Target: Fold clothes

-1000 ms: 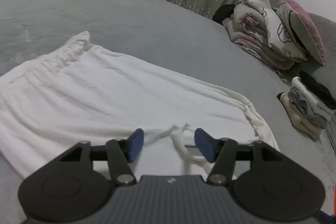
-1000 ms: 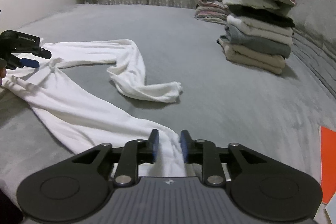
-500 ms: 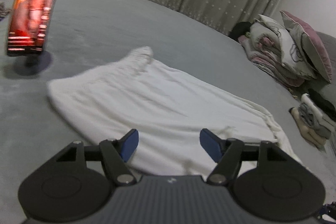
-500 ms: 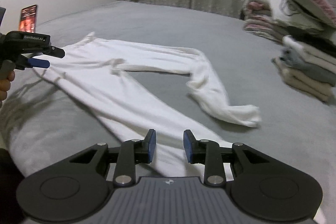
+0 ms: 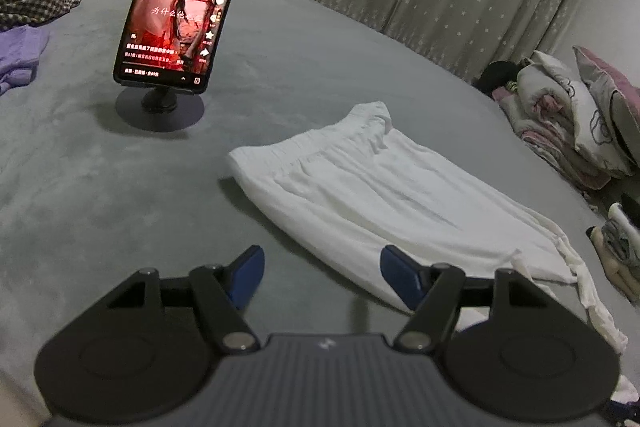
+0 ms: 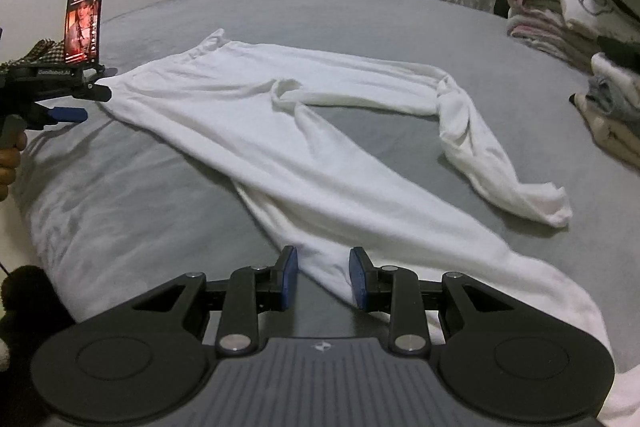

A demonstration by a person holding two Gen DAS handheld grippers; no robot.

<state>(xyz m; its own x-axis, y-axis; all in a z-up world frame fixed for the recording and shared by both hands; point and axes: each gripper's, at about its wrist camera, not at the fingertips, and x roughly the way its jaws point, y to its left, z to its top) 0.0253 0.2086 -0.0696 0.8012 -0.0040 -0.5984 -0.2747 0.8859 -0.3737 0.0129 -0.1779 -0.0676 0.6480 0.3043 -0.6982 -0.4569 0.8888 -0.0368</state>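
The long white soft-knit trousers (image 6: 256,131) lie spread on the grey plush bedcover (image 6: 360,11), waistband toward ten o'clock, one leg bent away at two o'clock. My left gripper (image 5: 322,277) stands wide apart and empty — hovering over bare cover, the waist end just off at one o'clock. My right gripper (image 6: 323,277) is parted narrowly, the nearer leg's cloth between the blue pads; whether they pinch it I cannot tell. A lit black phone on a round stand (image 5: 180,3) sits at eleven o'clock.
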